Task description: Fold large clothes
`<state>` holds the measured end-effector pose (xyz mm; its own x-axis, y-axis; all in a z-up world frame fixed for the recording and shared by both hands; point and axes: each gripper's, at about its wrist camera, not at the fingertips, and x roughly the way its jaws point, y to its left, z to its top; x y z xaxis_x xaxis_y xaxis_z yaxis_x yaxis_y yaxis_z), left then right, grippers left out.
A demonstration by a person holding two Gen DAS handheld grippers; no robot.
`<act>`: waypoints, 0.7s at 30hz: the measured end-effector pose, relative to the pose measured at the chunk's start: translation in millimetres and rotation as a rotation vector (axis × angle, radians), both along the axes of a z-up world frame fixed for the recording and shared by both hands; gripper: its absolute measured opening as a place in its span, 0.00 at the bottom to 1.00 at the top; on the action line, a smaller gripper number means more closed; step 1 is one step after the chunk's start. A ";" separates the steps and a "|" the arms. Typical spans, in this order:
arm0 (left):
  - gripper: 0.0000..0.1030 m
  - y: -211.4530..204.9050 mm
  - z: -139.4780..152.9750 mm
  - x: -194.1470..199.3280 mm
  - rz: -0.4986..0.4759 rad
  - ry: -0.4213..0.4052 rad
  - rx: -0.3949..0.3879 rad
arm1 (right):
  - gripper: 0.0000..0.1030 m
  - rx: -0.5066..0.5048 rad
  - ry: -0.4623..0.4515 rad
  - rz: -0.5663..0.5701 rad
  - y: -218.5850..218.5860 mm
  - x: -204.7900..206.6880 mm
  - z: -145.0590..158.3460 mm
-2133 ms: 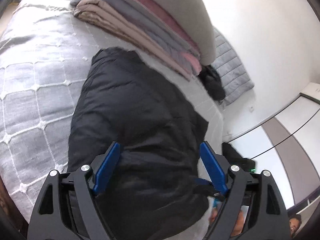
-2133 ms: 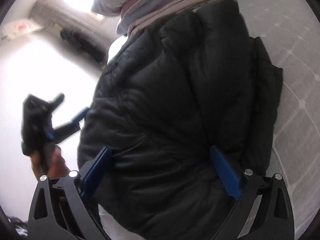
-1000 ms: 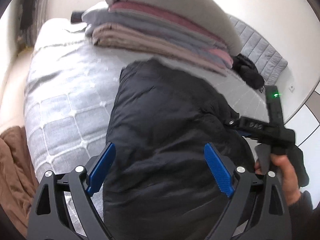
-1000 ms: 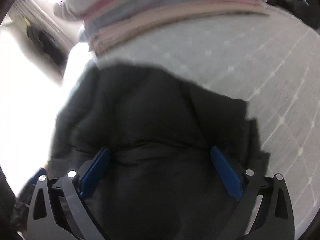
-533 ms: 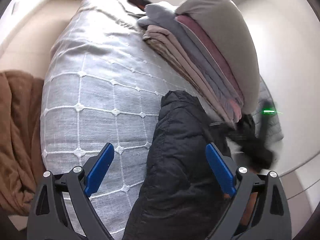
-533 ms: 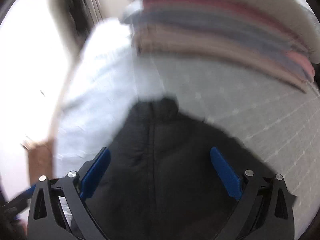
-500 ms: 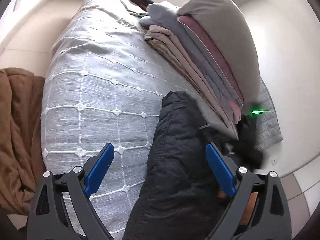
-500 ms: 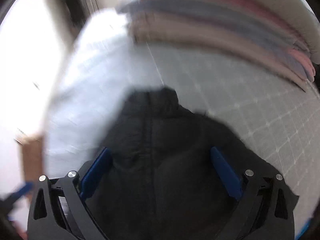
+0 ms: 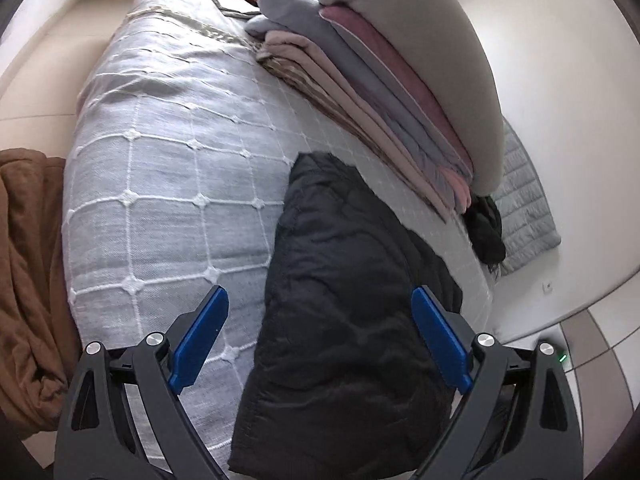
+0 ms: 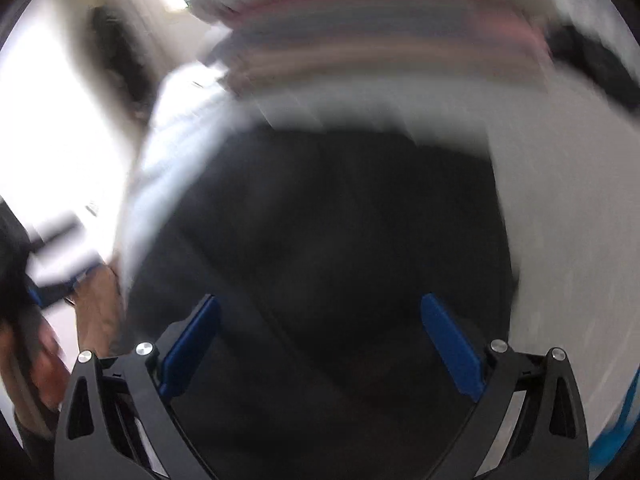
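Note:
A black puffer jacket [image 9: 352,312] lies folded in a long block on the grey quilted bed [image 9: 172,184]. It also fills the middle of the blurred right wrist view [image 10: 340,240]. My left gripper [image 9: 320,312] is open and empty, held above the jacket's near end. My right gripper [image 10: 320,316] is open and empty above the jacket. The left hand and its gripper show blurred at the left edge of the right wrist view [image 10: 60,280].
A stack of folded blankets and a grey pillow [image 9: 400,72] lies along the far side of the bed. A brown blanket [image 9: 28,280] hangs at the left. A dark garment [image 9: 486,228] and a grey quilted mat [image 9: 524,208] lie by the white wall.
Both grippers have pulled back and swung around the jacket. The right gripper has left the left wrist view. The right wrist view is now heavily motion-blurred.

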<state>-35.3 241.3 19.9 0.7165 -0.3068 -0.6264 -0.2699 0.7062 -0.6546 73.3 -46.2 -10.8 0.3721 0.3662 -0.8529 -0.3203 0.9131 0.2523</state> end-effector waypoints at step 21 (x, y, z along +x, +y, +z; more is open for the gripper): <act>0.86 -33.9 -14.8 15.5 -0.077 0.028 0.012 | 0.93 0.785 0.196 -0.166 -135.9 -76.9 -51.3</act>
<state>-19.8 207.4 5.1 0.6737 -0.3523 -0.6496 -0.2325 0.7333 -0.6389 -3.6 -182.1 -62.1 0.3448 0.8359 -0.4271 -0.0810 0.4798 0.8736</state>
